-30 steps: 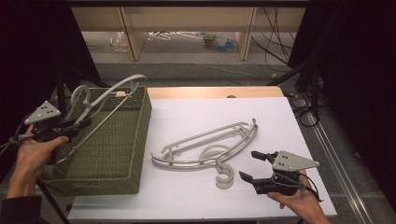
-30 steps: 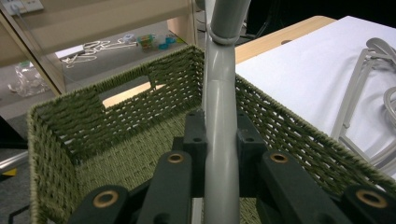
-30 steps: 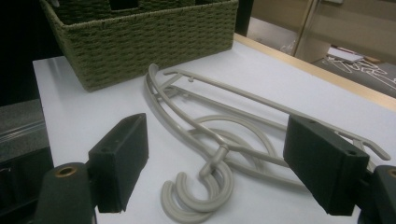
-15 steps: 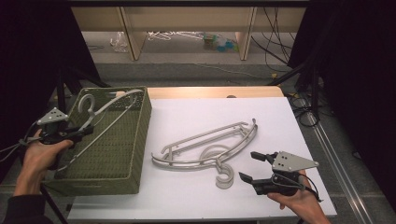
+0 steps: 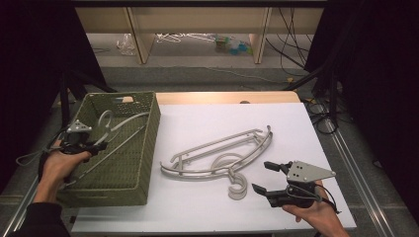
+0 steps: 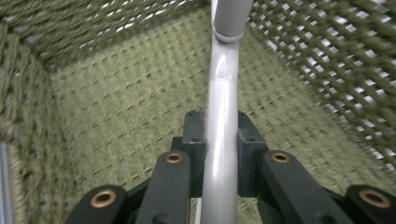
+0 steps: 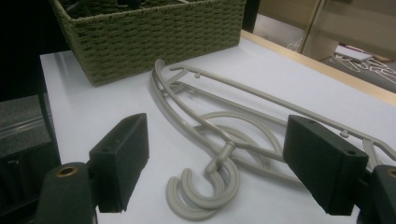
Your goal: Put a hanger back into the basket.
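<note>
left gripper (image 5: 94,146) pinching grey hanger (image 6: 222,116) inside green basket (image 5: 148,123); right gripper (image 5: 264,176) jaws spread; no readable writing

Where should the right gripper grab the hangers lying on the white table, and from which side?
Probably the neck just above the hooks of the hangers: it is a slim straight stem, raised off the white table, and nearest the open right gripper. Come from the near right side, fingers straddling the stem; the flat curved bars look harder to pinch.

White table (image 5: 306,128): green basket (image 5: 141,148), grey hangers (image 5: 222,158) on it.
</note>
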`<move>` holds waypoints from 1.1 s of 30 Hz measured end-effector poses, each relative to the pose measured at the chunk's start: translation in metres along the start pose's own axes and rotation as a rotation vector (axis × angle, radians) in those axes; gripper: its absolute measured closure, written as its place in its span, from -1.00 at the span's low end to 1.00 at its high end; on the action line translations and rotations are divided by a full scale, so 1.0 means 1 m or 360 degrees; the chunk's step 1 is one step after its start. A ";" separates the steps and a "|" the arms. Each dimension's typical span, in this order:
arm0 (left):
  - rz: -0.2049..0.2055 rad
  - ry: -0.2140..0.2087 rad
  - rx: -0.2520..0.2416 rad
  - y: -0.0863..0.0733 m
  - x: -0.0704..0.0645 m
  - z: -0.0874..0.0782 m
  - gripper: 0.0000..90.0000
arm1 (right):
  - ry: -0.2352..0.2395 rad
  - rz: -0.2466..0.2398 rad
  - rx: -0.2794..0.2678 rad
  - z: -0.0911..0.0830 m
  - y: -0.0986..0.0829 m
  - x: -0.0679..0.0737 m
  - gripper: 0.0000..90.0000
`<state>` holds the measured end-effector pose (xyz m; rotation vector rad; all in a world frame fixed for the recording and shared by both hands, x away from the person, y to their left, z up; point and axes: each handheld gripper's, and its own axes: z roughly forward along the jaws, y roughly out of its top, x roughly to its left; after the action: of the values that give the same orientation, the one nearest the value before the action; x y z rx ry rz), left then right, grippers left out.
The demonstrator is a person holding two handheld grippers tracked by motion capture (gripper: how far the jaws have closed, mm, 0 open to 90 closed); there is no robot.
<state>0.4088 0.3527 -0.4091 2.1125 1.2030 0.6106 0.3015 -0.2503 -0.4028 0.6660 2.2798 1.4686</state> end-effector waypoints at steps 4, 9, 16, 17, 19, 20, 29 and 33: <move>-0.0010 0.0046 0.0054 0.000 0.002 -0.004 0.69 | 0.0004 0.0007 0.0012 0.001 0.000 0.000 -0.48; -0.0023 0.0090 0.0087 -0.002 0.003 -0.004 0.68 | 0.0006 0.0002 -0.0006 0.002 -0.001 0.001 -0.47; -0.0077 0.0185 0.0102 -0.004 0.005 -0.002 0.72 | 0.0015 -0.0001 0.0013 0.002 -0.001 0.001 -0.47; -0.0130 0.0231 0.0105 -0.006 0.008 -0.001 0.68 | 0.0013 0.0002 0.0013 0.002 -0.001 0.001 -0.47; -0.0170 0.0287 0.0124 -0.007 0.009 -0.002 0.61 | 0.0021 0.0010 0.0018 0.002 -0.001 0.001 -0.47; -0.0170 0.0287 0.0124 -0.007 0.009 -0.002 0.60 | 0.0015 0.0004 0.0015 0.002 -0.001 0.001 -0.47; -0.0334 0.0351 -0.0058 -0.004 0.012 -0.015 0.24 | 0.0011 -0.0001 0.0001 0.004 -0.002 0.001 -0.47; -0.0283 0.0294 -0.0106 0.007 -0.001 -0.020 0.11 | 0.0002 0.0010 0.0012 0.003 -0.003 0.000 -0.47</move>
<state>0.3990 0.3546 -0.3901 1.9018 1.4336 0.7654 0.3024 -0.2486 -0.4065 0.6754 2.2875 1.4642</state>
